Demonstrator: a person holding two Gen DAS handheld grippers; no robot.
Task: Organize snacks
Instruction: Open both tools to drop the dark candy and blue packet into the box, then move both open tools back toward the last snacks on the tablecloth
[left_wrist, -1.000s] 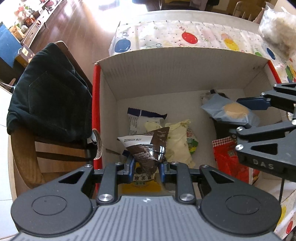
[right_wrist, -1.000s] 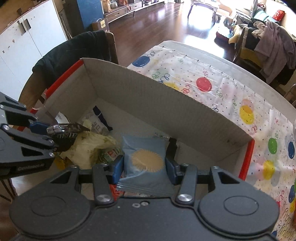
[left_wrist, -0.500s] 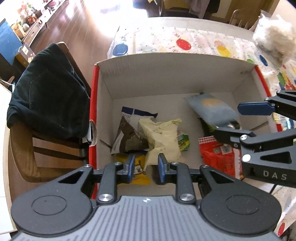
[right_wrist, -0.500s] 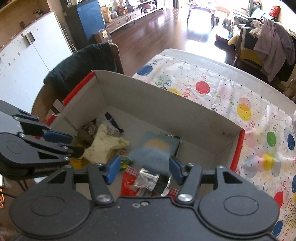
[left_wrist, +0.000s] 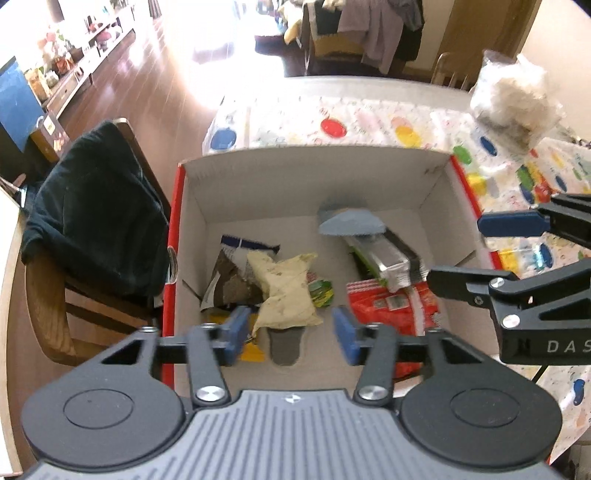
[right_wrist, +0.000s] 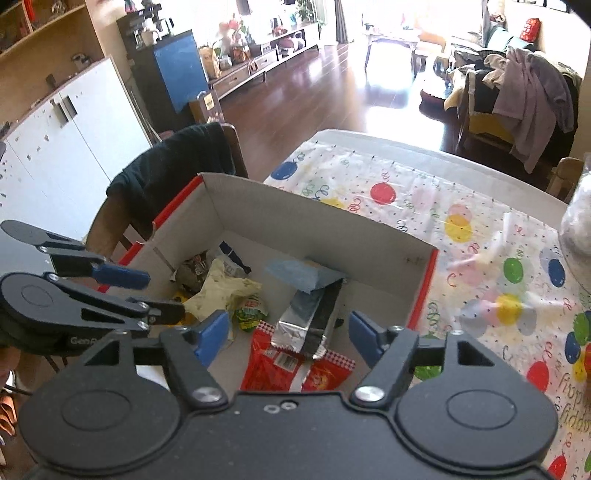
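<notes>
Cardboard box (left_wrist: 295, 192) holds snack packets (left_wrist: 284, 291) — blue packet (right_wrist: 301, 275) atop.

Glossy dark wood floor (right_wrist: 306, 107) with strong sun glare at 12 o'clock. White cabinet (right_wrist: 70, 147) at 9 o'clock. Wooden chair (left_wrist: 48, 295) draped in dark garment (left_wrist: 96, 206).

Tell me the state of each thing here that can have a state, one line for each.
left tool: open, empty, above the box.
right tool: open, empty, above the box.
box: open on top, snacks inside.
blue packet: lying in the box, leaning on the silver packet.
silver packet: lying over the red packet.
red packet: flat on the bottom.
yellow packet: crumpled.
</notes>
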